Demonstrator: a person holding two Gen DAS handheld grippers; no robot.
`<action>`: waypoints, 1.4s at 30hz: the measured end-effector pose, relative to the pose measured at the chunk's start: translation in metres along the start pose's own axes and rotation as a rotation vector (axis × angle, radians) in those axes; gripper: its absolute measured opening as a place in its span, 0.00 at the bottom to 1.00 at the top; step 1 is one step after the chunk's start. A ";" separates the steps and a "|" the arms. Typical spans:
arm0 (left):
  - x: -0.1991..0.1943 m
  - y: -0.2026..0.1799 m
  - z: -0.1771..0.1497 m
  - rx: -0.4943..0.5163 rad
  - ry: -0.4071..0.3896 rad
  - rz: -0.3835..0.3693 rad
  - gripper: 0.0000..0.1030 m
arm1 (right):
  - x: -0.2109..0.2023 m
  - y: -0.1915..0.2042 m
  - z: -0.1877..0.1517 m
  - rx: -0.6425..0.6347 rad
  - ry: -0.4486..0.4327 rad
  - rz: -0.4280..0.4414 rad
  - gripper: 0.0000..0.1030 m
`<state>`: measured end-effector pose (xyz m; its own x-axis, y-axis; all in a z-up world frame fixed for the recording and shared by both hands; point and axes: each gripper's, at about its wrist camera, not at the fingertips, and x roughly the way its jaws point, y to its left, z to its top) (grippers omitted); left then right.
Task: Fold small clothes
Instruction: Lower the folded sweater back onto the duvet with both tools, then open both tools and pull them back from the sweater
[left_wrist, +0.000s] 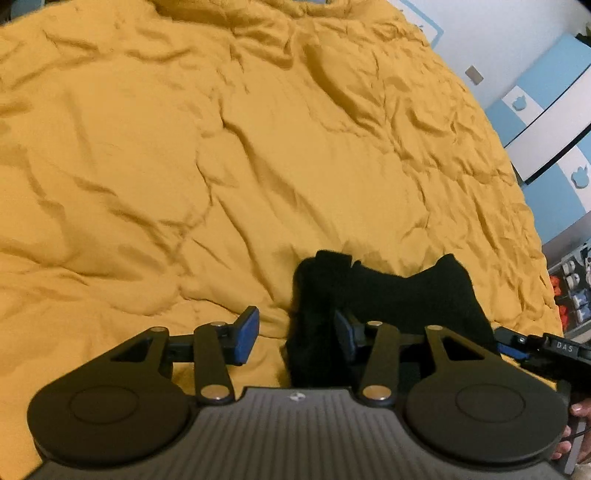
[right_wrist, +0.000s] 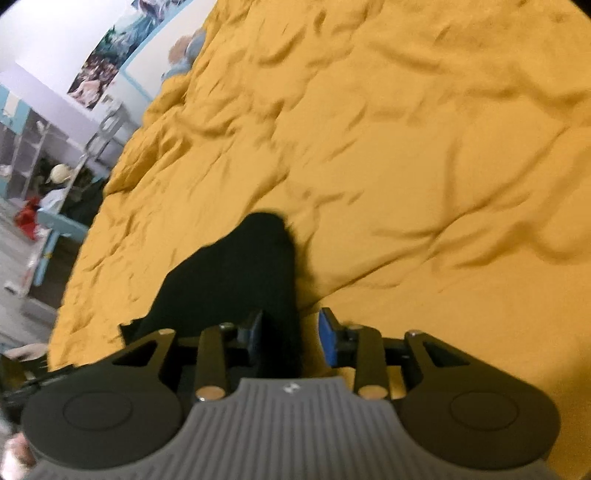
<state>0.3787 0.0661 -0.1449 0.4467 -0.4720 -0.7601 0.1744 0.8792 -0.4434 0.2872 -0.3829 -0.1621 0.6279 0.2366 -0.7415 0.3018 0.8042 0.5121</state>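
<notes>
A small black garment lies bunched on the mustard-yellow bedspread. My left gripper is open, and a fold of the garment lies between its blue pads next to the right pad. In the right wrist view the same black garment runs forward from my right gripper, which is open with the cloth against its left pad. The right gripper also shows at the right edge of the left wrist view.
The wrinkled bedspread fills both views. Blue and white cupboards stand past the bed's right edge. Shelves, a ladder and clutter lie beyond the bed's left edge, with a poster on the wall.
</notes>
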 end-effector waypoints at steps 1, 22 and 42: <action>-0.010 -0.004 -0.001 0.023 -0.017 0.025 0.50 | -0.011 0.005 -0.002 -0.037 -0.020 -0.016 0.21; -0.090 -0.099 -0.166 0.338 0.065 0.100 0.25 | -0.111 0.066 -0.213 -0.618 -0.020 -0.136 0.22; -0.099 -0.094 -0.204 0.416 -0.047 0.152 0.27 | -0.111 0.062 -0.227 -0.649 -0.002 -0.146 0.39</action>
<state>0.1388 0.0172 -0.1252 0.5326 -0.3402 -0.7750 0.4376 0.8945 -0.0919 0.0739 -0.2353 -0.1462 0.6147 0.1002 -0.7824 -0.1095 0.9931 0.0411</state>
